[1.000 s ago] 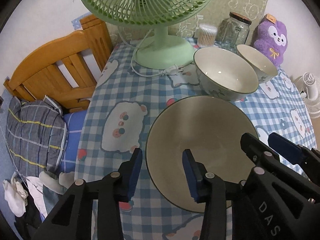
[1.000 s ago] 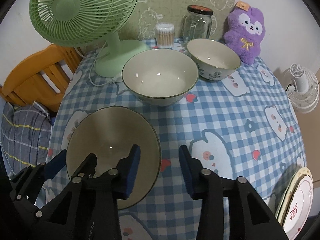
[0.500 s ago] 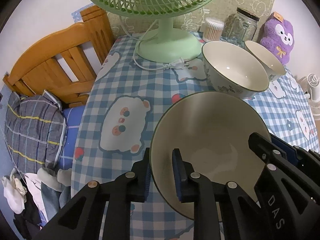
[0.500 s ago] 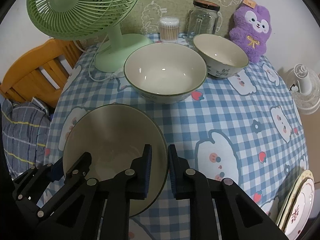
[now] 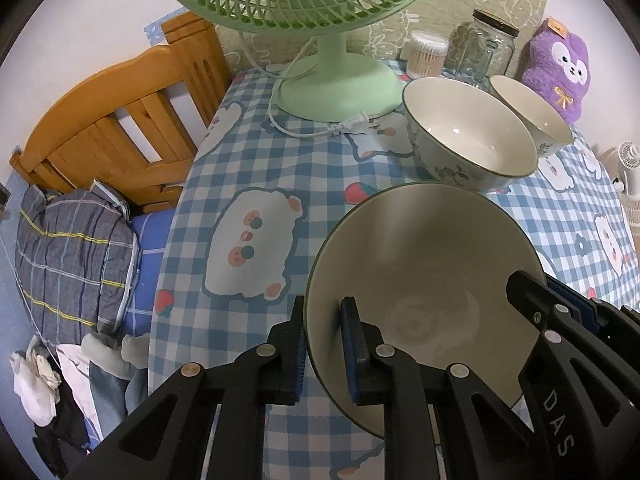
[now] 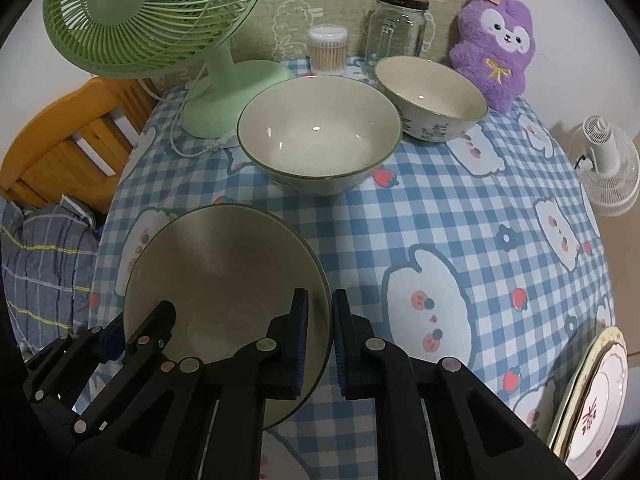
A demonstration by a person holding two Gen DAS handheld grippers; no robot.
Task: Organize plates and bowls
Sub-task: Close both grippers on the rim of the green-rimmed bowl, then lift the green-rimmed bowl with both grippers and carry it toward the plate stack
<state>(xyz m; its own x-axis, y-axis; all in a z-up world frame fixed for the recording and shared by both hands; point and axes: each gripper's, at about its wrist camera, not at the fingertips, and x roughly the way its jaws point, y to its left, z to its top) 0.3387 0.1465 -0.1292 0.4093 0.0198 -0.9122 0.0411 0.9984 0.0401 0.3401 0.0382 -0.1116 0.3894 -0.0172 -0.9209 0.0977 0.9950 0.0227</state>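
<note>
Presently, item one: my left tongs (image 5: 323, 354), closed down to a narrow gap and clamped on the left rim of the shallow bowl (image 5: 420, 264), one blue pad outside the wall, the other inside. Their jaws had just been closing, with that rim between them.

Item two: my right tongs (image 6: 318, 344), likewise nearly together and clamped on the right rim of the same shallow bowl (image 6: 224, 264), one pad inside, one outside. These jaws had also just been closing on the rim.

Item three: the bowl itself, pale inside with a dark green edge, sat at the near side of the surface (image 6: 460, 208), gripped on opposite sides by both tongs.

Item four: a larger deep bowl (image 6: 320, 148) stood just beyond it, and a smaller deep bowl (image 6: 434, 100) near that one's right, both with leaf patterns outside.

Item five: a stack of plates (image 6: 592, 396) lay at the right edge.

Item six: the surface wore a blue-and-white checked cloth with cartoon bears and strawberries.

Item seven: at the back stood a green fan (image 6: 160, 24) with its white cord, a tub of cotton swabs (image 6: 327, 50), a glass jar (image 6: 398, 26) and a purple plush toy (image 6: 494, 44).

Item eight: a wooden bed frame (image 5: 120, 120) with grey plaid bedding (image 5: 76, 256) stood to the left; a small white fan (image 6: 608, 164) to the right.
</note>
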